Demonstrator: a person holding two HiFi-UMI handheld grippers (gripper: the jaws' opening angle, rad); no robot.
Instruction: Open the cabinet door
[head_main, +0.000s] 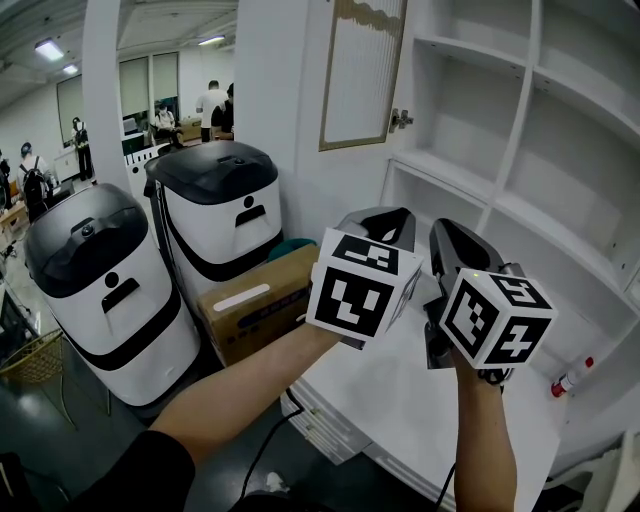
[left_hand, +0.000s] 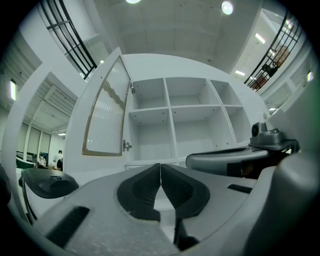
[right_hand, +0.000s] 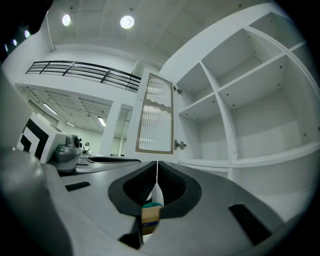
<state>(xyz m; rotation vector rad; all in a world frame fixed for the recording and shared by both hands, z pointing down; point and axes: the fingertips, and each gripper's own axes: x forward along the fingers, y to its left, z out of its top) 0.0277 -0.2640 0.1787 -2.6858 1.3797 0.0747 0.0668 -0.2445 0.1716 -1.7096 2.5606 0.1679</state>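
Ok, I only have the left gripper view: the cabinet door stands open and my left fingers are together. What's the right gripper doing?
Observer: The right gripper also has its fingers together, with nothing between them.
Operator: Is either gripper touching the door?
Observer: No. In the head view the left gripper and the right one are side by side, below the cabinet door and apart from it.
Operator: Anything inside that I can't see?
Observer: What looks like a small white bottle with a red cap lies low in the cabinet, at the right.
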